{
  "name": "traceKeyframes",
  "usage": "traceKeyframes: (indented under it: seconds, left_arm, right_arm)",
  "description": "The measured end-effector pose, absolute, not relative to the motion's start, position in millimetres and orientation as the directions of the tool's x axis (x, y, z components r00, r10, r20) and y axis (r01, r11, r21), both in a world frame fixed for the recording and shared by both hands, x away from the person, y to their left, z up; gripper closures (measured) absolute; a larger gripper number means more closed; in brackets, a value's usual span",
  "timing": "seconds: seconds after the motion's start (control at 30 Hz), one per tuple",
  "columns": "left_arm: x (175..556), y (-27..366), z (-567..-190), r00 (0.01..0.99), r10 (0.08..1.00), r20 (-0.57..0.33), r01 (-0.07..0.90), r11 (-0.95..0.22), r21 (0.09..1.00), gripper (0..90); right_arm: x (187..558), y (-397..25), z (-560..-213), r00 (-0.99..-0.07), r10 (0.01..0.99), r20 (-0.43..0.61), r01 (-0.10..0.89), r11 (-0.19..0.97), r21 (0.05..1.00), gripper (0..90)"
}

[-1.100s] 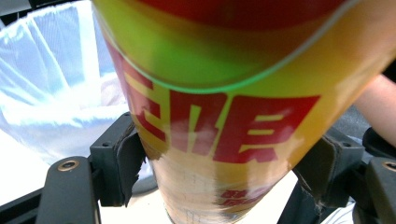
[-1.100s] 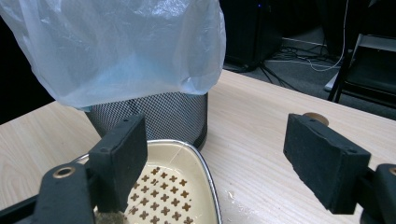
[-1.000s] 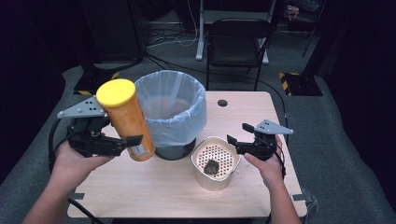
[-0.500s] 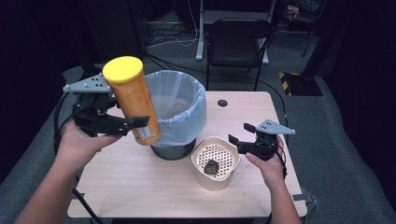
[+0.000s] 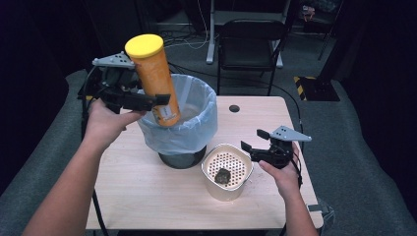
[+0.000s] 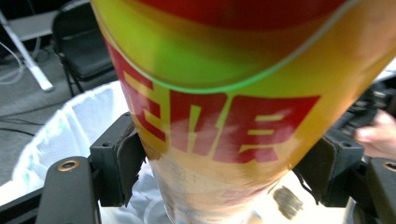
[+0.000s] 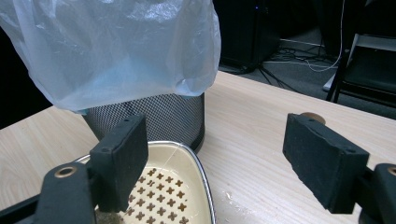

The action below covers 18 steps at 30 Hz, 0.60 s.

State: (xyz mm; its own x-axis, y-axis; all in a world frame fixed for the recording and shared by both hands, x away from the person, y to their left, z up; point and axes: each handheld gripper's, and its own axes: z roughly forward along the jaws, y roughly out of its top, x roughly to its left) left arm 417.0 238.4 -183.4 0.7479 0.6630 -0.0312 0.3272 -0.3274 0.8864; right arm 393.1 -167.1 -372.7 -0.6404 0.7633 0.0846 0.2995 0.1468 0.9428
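An orange chips can with a yellow lid is held upright but tilted, its lower end over the left rim of the bin, which is lined with a pale blue bag. My left gripper is shut on the can's lower half; in the left gripper view both pads press the can with the bag's opening behind. My right gripper is open on the table's right side, just right of a cream perforated bowl; the right gripper view has nothing between its jaws.
The bowl holds a small dark lump. The wooden table has a round cable hole behind the bin. A black chair stands beyond the far edge. The mesh bin stands close ahead of my right gripper.
My left gripper has lifted the can up and to the right, from beside the bin to over its left rim. The right gripper has stayed put.
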Motion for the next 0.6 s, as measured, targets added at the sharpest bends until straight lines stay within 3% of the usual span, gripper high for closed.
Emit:
traceKeyframes:
  seconds: [0.13, 0.37, 0.43, 0.6]
  left_arm:
    - [440, 231, -194, 0.733, 0.68, -0.016, 0.321, -0.325, 0.89, 24.0]
    - [475, 212, -233, 0.681, 0.731, -0.049, 0.435, -0.35, 0.83, 23.4]
    - [480, 212, -243, 0.652, 0.754, -0.074, 0.48, -0.337, 0.81, 10.0]
    - [477, 234, -255, 0.603, 0.792, -0.096, 0.507, -0.287, 0.813, 9.3]
  right_arm:
    - [393, -168, -372, -0.645, 0.76, 0.081, 0.293, 0.148, 0.945, 22.1]
    - [394, -172, -375, -0.64, 0.763, 0.095, 0.305, 0.138, 0.942, 22.2]
    - [394, -171, -374, -0.646, 0.758, 0.093, 0.299, 0.139, 0.944, 22.1]
    - [393, -168, -372, -0.652, 0.754, 0.085, 0.29, 0.145, 0.946, 22.2]
